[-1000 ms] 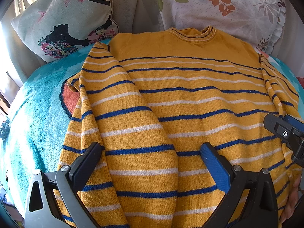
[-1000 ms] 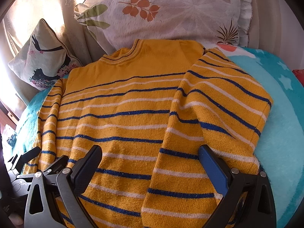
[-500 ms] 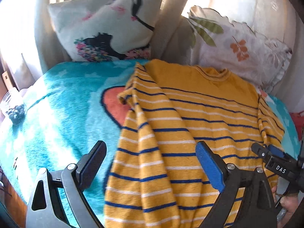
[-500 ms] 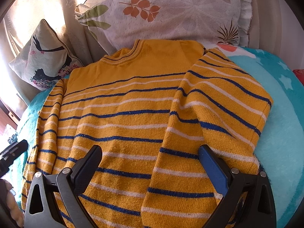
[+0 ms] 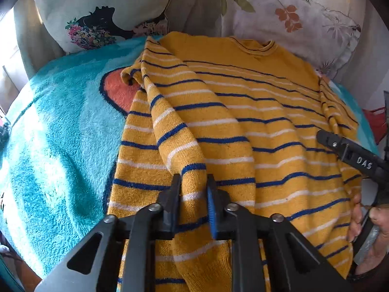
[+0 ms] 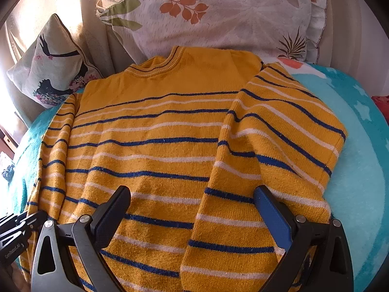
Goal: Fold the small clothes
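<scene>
Left gripper (image 5: pixel 193 196) has swung back and closed on the folded-in sleeve (image 5: pixel 184 146) of the sweater (image 6: pixel 150 146) at frame centre, right gripper (image 6: pixel 192 216) open over the hem; next, probably lift and reposition that sleeve.

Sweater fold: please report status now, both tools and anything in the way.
Left tool shut on sweater's sleeve. Right tool open, above sweater, holding nothing. Other sleeve folded over body. Nothing in the way.

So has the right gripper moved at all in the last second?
No. In its own view the right gripper sits open over the same stretch of sweater, with the leaf-print pillow framed as before.
</scene>
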